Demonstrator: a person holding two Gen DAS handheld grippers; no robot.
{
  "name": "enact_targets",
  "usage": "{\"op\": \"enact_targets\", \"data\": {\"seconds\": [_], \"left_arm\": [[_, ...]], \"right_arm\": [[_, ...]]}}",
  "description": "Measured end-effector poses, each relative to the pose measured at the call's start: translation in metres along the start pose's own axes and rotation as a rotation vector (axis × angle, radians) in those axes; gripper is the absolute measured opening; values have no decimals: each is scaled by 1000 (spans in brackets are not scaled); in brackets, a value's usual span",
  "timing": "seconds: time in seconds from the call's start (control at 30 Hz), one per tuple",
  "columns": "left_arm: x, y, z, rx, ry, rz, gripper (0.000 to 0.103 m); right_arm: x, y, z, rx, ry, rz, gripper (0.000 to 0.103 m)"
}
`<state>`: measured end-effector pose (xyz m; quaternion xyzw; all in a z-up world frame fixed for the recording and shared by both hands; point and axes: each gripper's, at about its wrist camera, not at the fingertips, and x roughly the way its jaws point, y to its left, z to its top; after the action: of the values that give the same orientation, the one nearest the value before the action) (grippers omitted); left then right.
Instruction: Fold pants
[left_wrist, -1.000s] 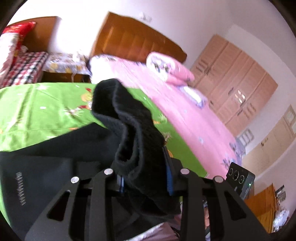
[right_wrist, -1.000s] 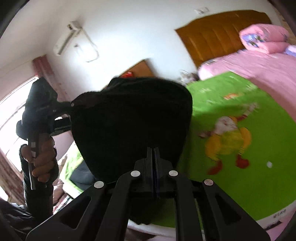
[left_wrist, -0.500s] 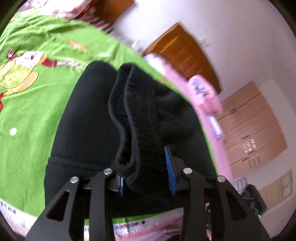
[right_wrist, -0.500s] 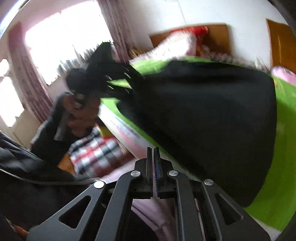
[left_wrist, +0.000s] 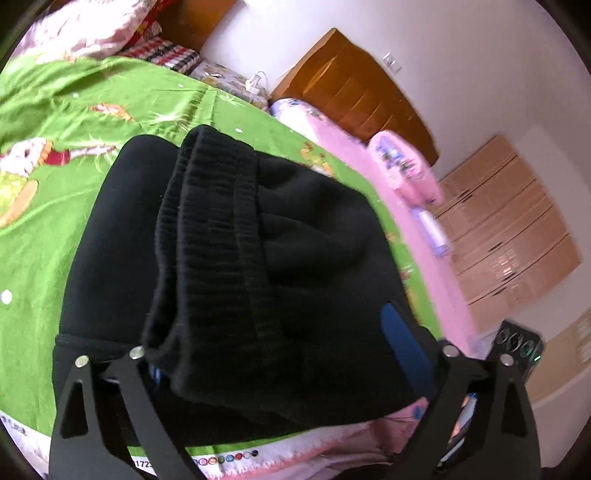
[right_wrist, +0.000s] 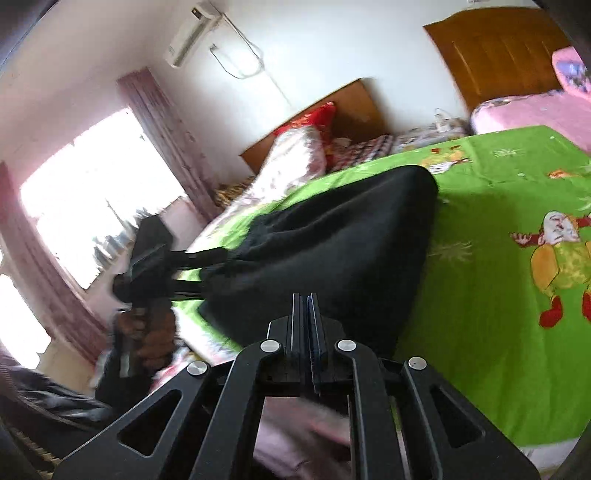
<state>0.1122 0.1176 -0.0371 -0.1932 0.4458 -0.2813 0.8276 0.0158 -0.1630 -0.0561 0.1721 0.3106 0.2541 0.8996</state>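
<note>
Left wrist: pants (left_wrist: 258, 266) near green sheet (left_wrist: 44, 229) edge.

bed with green cartoon-print sheet (right_wrist: 480, 280), black pants (right_wrist: 332, 251) bunched on it just ahead of the right claw, near the bed's front edge, pink-and-white quilt (right_wrist: 291, 158) and red pillow (right_wrist: 317, 118) at the far end, upper left of the claw

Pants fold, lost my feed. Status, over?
Left gripper open, waistband loose between fingers. Right gripper shut, fabric grip unclear. Black pants on green bedsheet. Nothing blocking.
</note>
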Motion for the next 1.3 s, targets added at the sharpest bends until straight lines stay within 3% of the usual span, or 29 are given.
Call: {"op": "enact_targets", "data": {"seconds": [0.1,0.13,0.17,0.23,0.33,0.47,0.6,0.7,0.8,0.83,0.87,0.93,1.03,1.17,1.23,1.27,1.3], "left_arm": [[9,-10,-6,51,13,111,93],[9,-7,-7,57,14,133,80],[9,-7,-8,62,13,167,54],[3,1,-7,46,-9,136,43],[-15,-5,-5,72,-61,114,40],[-46,-31,5,145,-148,108,39],[-78,-41,17,179,-208,128,39],[-75,-14,11,128,-173,164,40],[-44,38,-5,20,-76,181,43],[-36,51,-10,-9,-62,159,47],[-38,57,-15,-2,-110,109,49],[-41,56,-16,17,-110,99,51],[-39,50,-12,20,-95,116,58],[-48,43,0,-10,-114,76,89],[-52,43,19,-24,-120,62,95],[-48,46,28,-37,-92,27,102],[-40,52,39,-49,-50,-17,101]], "right_arm": [[9,3,-17,-91,-10,-22,12],[11,2,-18,-101,-9,-22,12],[10,-2,-19,-103,-1,-14,12],[3,-8,-16,-69,13,-5,12],[-20,13,-5,-113,-67,-81,12],[-36,43,12,-208,-142,-40,12],[-20,67,27,-277,-148,-21,12],[14,79,22,-333,-80,-21,12],[68,68,-7,-359,108,-114,12],[62,63,-13,-344,22,-78,12],[61,55,-13,-292,25,-44,12],[60,40,-8,-177,43,30,12],[59,37,-11,-183,33,40,12],[60,36,-15,-178,22,29,12],[61,36,-14,-174,27,37,12],[59,39,-15,-173,28,38,12],[60,39,-15,-174,27,37,12]]}}
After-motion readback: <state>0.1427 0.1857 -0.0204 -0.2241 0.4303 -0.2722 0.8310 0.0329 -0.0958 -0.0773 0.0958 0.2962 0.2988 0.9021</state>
